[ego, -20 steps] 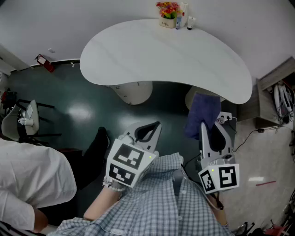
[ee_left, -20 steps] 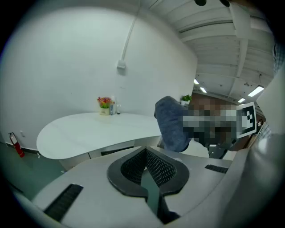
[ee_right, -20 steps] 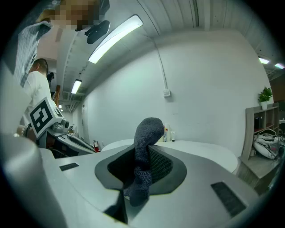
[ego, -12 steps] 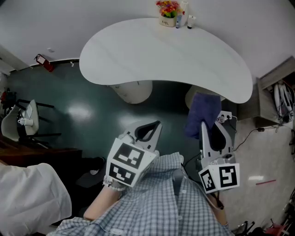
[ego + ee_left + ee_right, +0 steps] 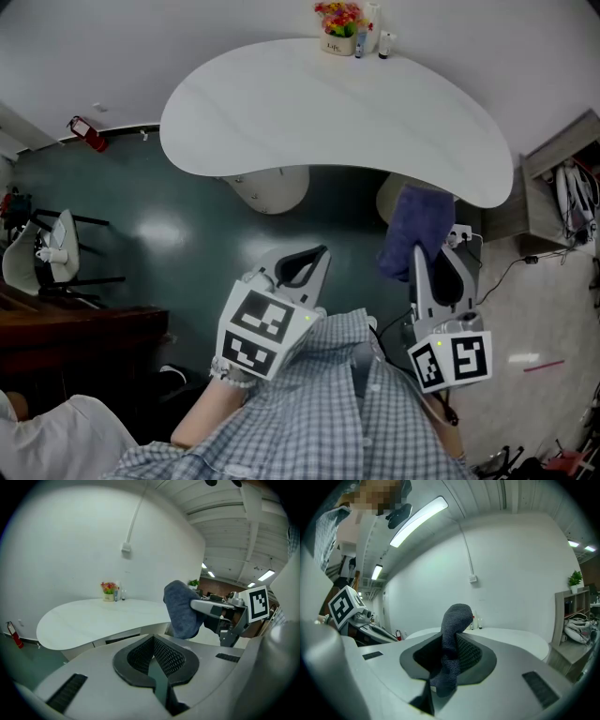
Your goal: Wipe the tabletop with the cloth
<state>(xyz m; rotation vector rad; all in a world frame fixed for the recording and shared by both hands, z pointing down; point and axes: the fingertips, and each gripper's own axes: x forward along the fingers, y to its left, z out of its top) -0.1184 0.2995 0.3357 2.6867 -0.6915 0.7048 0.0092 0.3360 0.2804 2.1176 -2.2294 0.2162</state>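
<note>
One wide white surface (image 5: 337, 112) lies ahead, not yet touched. My right tongs (image 5: 419, 267) are clamped on a bunched fold of the dark blue cloth (image 5: 414, 230), which hangs limp just off the surface's near edge. It looks soft, light and floppy, so a bunched grip suits it. My left tongs (image 5: 152, 641) are closed and empty. Writing on the flower pot (image 5: 341, 33), beside small bottles (image 5: 373, 42), is probably too small to read.

Left tongs (image 5: 153, 643) together, empty; blue cloth (image 5: 180, 611) beyond them
</note>
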